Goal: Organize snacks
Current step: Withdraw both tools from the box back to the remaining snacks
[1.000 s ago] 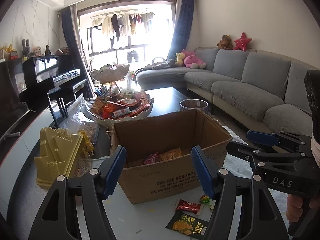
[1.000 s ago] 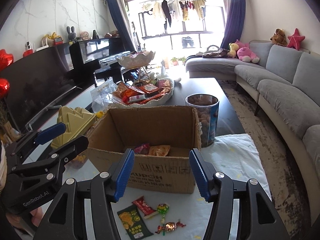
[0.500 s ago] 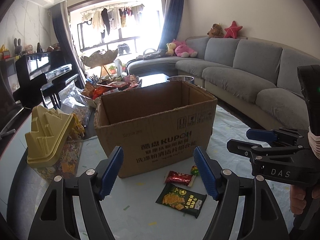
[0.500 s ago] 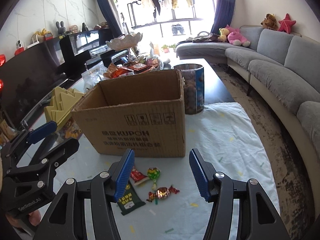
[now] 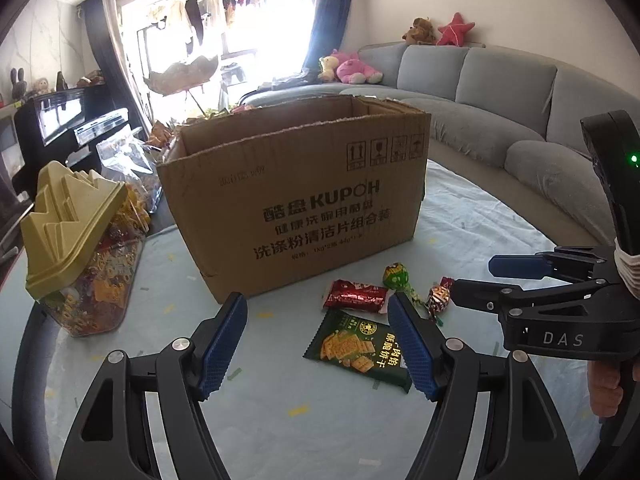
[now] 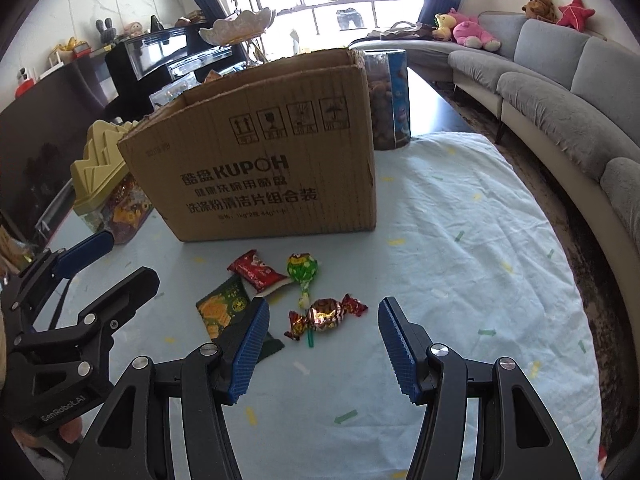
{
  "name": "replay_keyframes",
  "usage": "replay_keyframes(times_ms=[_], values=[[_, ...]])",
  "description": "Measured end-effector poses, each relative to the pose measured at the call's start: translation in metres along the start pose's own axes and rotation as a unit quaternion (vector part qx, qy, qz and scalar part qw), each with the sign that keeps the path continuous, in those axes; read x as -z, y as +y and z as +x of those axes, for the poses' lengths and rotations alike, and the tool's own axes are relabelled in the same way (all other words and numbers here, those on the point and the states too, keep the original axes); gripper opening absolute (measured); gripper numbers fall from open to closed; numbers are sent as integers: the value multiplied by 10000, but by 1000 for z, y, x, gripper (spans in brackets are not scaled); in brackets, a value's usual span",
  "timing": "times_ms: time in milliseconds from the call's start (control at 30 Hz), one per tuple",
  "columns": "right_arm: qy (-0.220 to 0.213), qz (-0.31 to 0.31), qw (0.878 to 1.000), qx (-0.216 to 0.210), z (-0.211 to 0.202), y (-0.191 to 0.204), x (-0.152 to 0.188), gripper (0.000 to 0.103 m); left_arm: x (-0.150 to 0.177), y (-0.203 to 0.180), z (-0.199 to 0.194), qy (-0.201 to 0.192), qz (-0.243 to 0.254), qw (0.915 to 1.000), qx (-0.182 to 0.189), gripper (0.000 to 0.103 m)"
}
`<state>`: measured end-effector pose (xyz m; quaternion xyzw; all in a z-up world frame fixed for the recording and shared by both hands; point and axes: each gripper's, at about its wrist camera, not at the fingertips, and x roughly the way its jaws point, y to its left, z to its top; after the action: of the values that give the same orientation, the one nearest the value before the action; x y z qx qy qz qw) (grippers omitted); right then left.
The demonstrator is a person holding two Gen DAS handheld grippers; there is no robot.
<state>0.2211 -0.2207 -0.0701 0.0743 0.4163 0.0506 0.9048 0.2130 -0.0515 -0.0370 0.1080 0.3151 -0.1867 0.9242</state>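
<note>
An open-topped cardboard box point(image 5: 296, 200) stands on the pale blue cloth. In front of it lie a red packet point(image 5: 354, 296), a green lollipop point(image 5: 394, 274), a foil-wrapped candy point(image 5: 438, 298) and a green cracker packet point(image 5: 356, 346). My left gripper point(image 5: 316, 302) hangs open over the cloth, with the cracker packet under its right finger. My right gripper point(image 6: 323, 306) is open above the wrapped candy point(image 6: 326, 313), and its pads do not touch it. The lollipop point(image 6: 303, 268), red packet point(image 6: 256, 272) and cracker packet point(image 6: 222, 306) lie to its left. The box's inside is hidden.
A clear jar with a yellow stepped lid point(image 5: 76, 248) stands left of the box. A tall snack tin point(image 6: 390, 100) sits behind the box's right corner. A grey sofa point(image 5: 520, 100) curves along the right. The cloth point(image 6: 460, 260) stretches bare to the right.
Both grippers have sunk toward the table and tilted down. The box's inside has dropped out of sight. The loose snacks now appear larger and closer to the fingertips.
</note>
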Motion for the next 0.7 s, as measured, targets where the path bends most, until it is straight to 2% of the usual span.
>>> replay_keyframes(times_ms=[367,700], values=[[200,203,9996,-27,28,-4,8,57,8,5,39,223,-58,9987,454,72],[315,434,9985,-92,45,-12,7,44,0,6,79,516,-278,9954,763,72]])
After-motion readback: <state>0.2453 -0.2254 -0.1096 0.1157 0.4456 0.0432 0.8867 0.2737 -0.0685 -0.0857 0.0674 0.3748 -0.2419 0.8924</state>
